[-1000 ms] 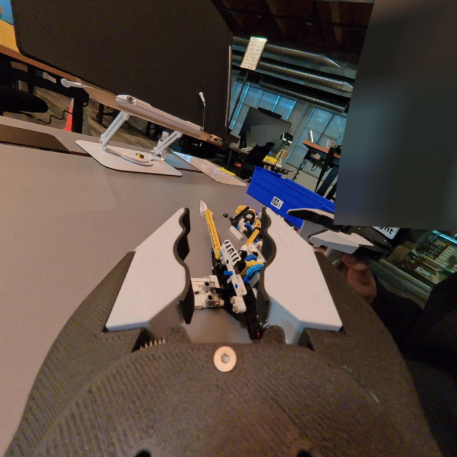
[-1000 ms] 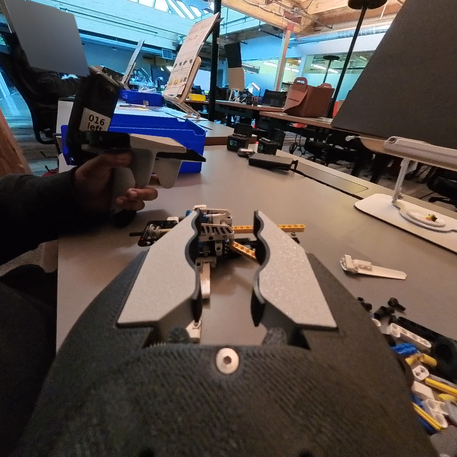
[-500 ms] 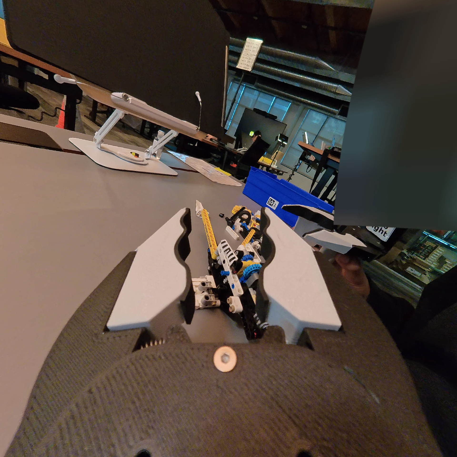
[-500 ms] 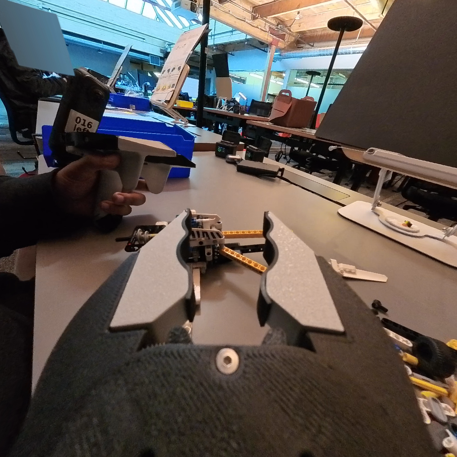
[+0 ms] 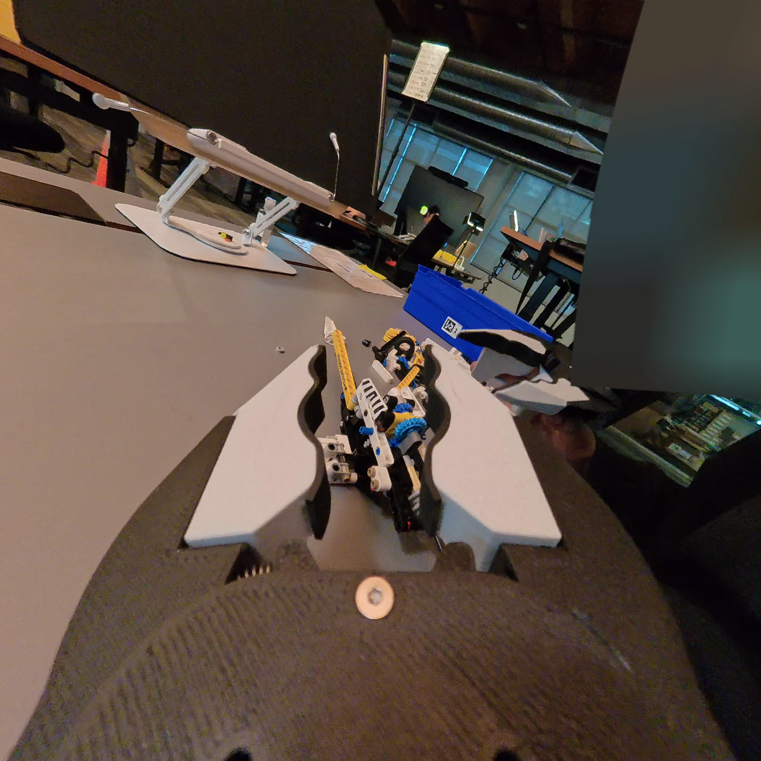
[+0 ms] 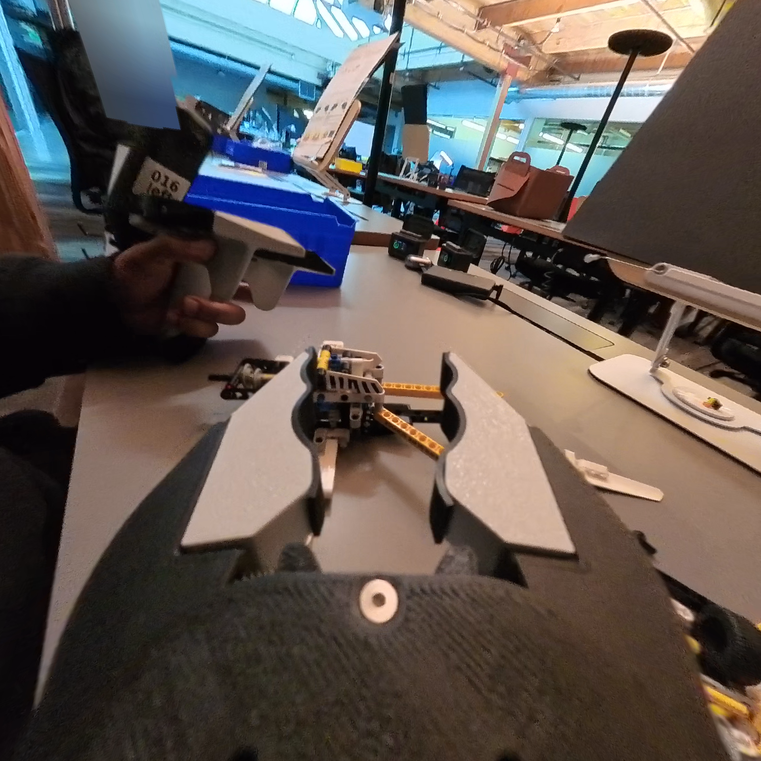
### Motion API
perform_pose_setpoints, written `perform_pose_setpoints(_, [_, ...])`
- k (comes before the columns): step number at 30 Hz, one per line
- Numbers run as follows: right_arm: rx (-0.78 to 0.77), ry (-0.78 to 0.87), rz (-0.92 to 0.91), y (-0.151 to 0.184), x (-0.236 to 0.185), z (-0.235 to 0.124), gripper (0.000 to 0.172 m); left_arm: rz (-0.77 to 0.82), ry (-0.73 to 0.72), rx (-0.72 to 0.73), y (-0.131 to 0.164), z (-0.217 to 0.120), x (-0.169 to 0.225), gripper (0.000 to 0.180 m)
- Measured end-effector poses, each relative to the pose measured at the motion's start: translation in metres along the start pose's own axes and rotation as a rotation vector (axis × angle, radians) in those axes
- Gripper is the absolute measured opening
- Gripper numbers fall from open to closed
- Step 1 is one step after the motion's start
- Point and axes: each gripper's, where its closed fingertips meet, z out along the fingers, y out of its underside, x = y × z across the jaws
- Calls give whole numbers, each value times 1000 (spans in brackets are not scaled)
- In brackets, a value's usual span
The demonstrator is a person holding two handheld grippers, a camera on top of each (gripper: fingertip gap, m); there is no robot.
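A small brick-built model (image 5: 383, 420) of white, black, yellow and blue parts lies on the grey table (image 5: 123, 350). In the left wrist view it shows between the fingers of my left gripper (image 5: 372, 354). The right wrist view shows the left gripper (image 6: 296, 284) held in a hand above the table, left of the model (image 6: 350, 387), with nothing in it. My right gripper (image 6: 378, 362) stands wide open around the model, and its right pad is clear of it. In the left wrist view the right gripper (image 5: 482, 362) hovers to the right.
A blue bin (image 5: 453, 304) stands beyond a pile of loose parts (image 5: 401, 346). A white stand (image 6: 679, 403) with a black board sits on the right. A flat white piece (image 6: 613, 482), a black tyre (image 6: 724, 642) and a black power brick (image 6: 457, 280) lie on the table.
My right gripper's jaws have opened wider around the model. My left gripper's jaws have narrowed a little. Both views have shifted slightly; the model has stayed on the table.
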Motion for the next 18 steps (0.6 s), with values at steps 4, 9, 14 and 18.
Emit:
perform_pose_setpoints(4, [-115,-68,-164,8,-8,8,63,-86,-6,39,-4,-8,-8,46])
perform_pose_setpoints(9, [-163,-227,-291,10,-21,18,48,-220,35,104,-12,-16,-17,45])
perform_pose_setpoints(14, [-242,-361,-294,16,-23,29,50,-252,48,107,-12,-16,-18,45])
perform_pose_setpoints(18, [-392,-450,-395,38,-26,36,53,-286,51,115,-13,-16,-21,45])
